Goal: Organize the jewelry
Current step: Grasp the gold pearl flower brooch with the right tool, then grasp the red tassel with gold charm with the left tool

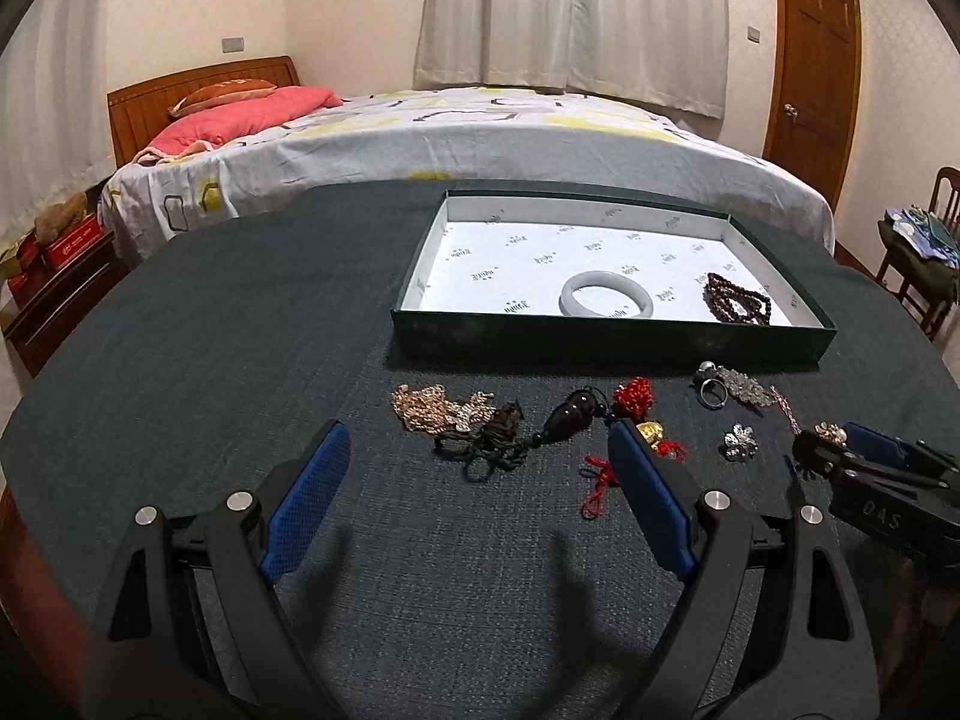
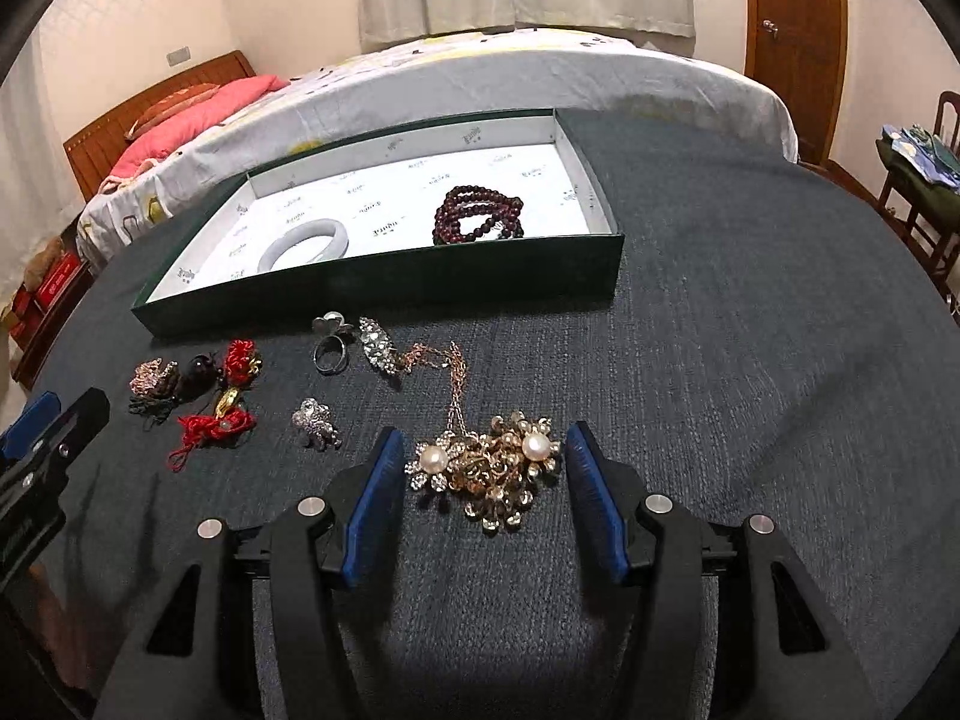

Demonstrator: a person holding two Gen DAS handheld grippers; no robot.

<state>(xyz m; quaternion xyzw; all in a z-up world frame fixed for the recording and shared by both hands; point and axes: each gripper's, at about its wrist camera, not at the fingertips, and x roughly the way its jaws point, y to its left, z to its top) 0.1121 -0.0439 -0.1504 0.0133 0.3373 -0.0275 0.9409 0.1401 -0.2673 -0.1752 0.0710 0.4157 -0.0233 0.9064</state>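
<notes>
The pearl necklace point(image 2: 489, 471) is bunched in a heap on the dark tablecloth point(image 2: 750, 372), directly between the spread blue pads of the right gripper point(image 2: 483, 468), neither pad touching it as far as can be seen. Its thin chain point(image 2: 456, 384) trails away from the gripper toward the box point(image 2: 372, 294), so the long axis runs roughly along the fingers, not across them. The right gripper is held wide open, nothing gripped. It is judged far nearer to this piece than the left gripper point(image 1: 480, 468), also wide open and empty, set over the dark cord pendant point(image 1: 561, 420) and red tassel point(image 1: 630, 396). The box lies beyond, well apart; a pale bangle point(image 2: 306, 243) and dark bead bracelet point(image 2: 480, 213) are already inside. A ring point(image 2: 330, 351), silver brooch point(image 2: 317, 423) and crystal clip point(image 2: 378, 348) are left on the cloth between. The next move is likely a straight close on the heap, then a lift forward-left to the box; the trailing chain may drag.
</notes>
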